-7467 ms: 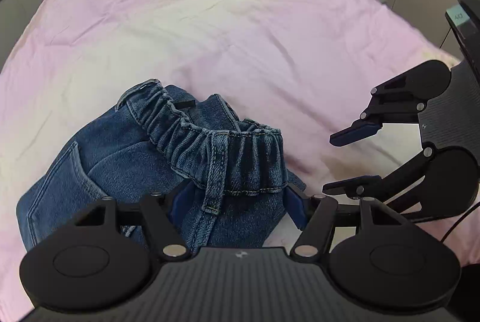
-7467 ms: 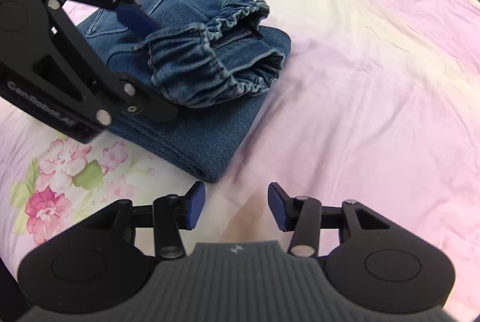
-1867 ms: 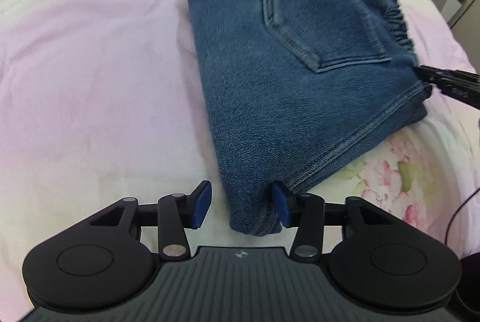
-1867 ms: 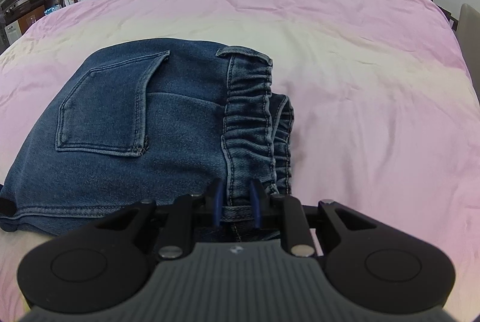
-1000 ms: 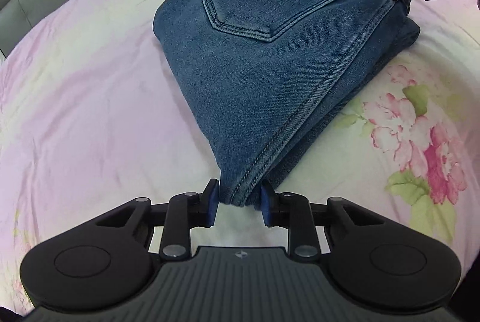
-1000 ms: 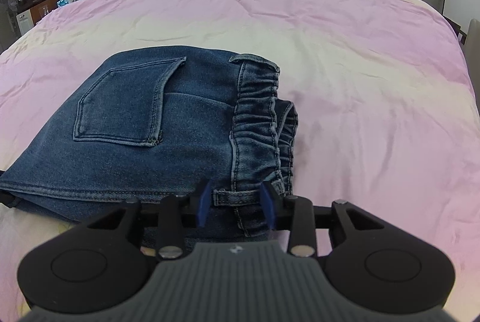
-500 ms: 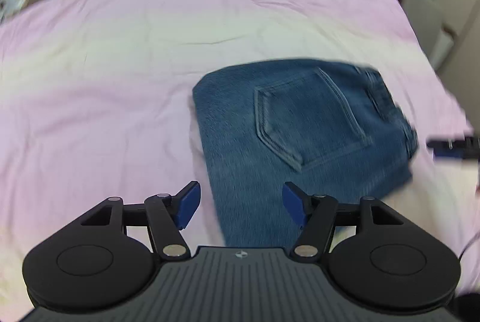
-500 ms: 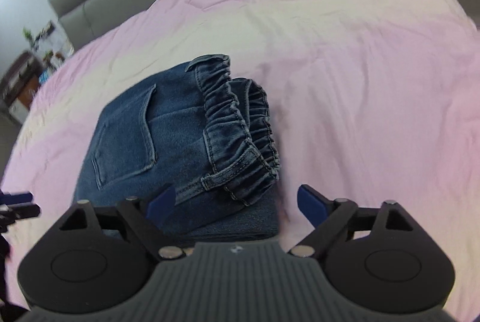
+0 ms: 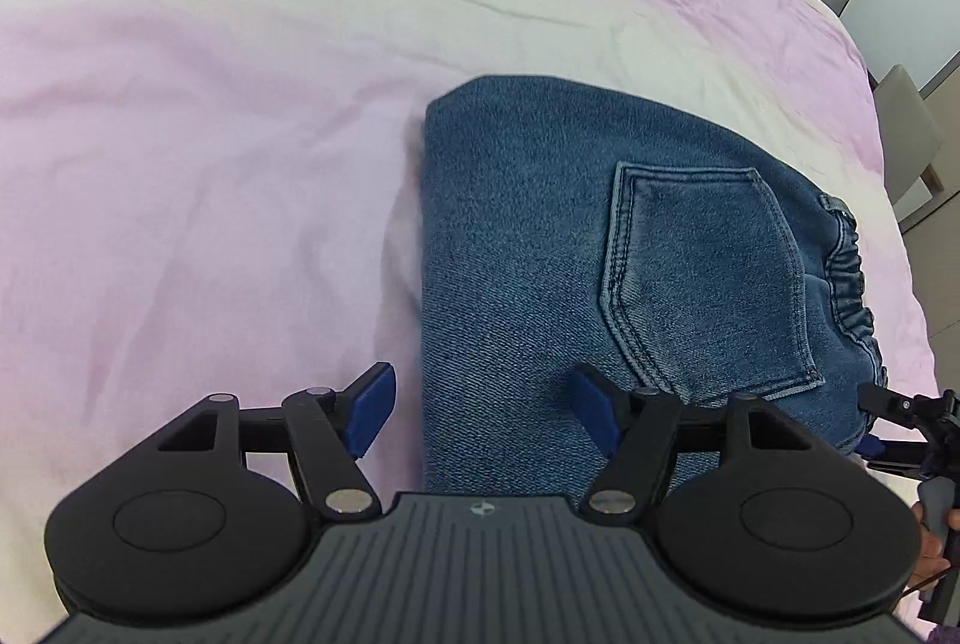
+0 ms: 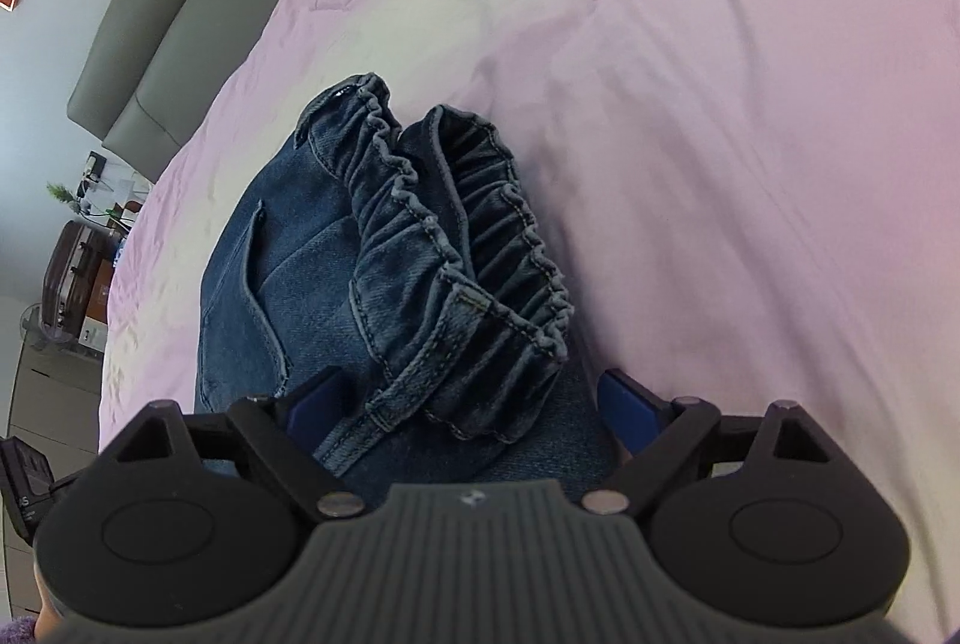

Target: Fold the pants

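The blue denim pants (image 9: 570, 248) lie folded into a compact stack on the pink bedspread (image 9: 210, 116), back pocket (image 9: 702, 278) facing up. My left gripper (image 9: 483, 410) is open and hovers over the stack's near left edge, holding nothing. In the right wrist view the elastic waistband (image 10: 456, 272) bunches up on top of the pants (image 10: 270, 308). My right gripper (image 10: 474, 407) is open wide just above the waistband end, holding nothing. Its fingertips (image 9: 888, 404) also show at the right edge of the left wrist view.
The grey padded headboard (image 10: 174, 26) runs along the far edge of the bed. A brown suitcase (image 10: 75, 272) and small items stand beside the bed at the left. A grey chair (image 9: 906, 134) stands off the bed's right side.
Both grippers let go of the pants, opened and drew back above the stack. The folded pants now lie still on the bed.
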`<state>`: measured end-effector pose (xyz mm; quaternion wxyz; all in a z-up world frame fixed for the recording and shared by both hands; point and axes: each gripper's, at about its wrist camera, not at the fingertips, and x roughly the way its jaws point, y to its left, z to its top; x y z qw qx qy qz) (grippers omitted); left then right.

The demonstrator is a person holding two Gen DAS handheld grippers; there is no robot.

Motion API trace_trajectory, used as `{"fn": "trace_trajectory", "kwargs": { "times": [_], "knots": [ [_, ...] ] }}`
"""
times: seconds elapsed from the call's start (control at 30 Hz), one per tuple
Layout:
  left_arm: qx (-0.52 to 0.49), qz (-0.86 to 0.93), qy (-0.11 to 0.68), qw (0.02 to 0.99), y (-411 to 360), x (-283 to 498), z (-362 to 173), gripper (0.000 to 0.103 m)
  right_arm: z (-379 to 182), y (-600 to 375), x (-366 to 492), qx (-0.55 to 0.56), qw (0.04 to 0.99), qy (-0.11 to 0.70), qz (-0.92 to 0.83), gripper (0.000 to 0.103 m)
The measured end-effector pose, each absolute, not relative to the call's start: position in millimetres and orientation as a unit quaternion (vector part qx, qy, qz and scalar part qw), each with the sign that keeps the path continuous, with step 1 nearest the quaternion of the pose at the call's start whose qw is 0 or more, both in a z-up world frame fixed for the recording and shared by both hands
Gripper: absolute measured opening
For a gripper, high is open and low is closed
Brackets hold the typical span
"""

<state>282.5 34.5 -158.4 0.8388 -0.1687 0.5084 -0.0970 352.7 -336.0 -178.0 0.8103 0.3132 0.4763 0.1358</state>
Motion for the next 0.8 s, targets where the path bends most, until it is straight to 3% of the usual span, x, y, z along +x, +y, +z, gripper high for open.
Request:
{"fn": "trace_trajectory", "kwargs": {
  "times": [0.17, 0.43, 0.63, 0.8],
  "knots": [
    [-0.178, -0.111, 0.504, 0.838, 34, 289, -169, 0.091, -195, -341, 363, 0.348, 0.8, 0.467, 0.147, 0.087],
    [-0.196, -0.123, 0.494, 0.838, 34, 295, -180, 0.091, -204, -330, 372, 0.34, 0.803, 0.465, 0.151, 0.086],
    [-0.205, -0.131, 0.495, 0.834, 33, 291, -175, 0.067, -196, -320, 371, 0.324, 0.811, 0.467, 0.14, 0.077],
    [-0.191, -0.122, 0.491, 0.841, 29, 287, -160, 0.039, -176, -310, 368, 0.297, 0.821, 0.469, 0.13, 0.066]
  ]
}}
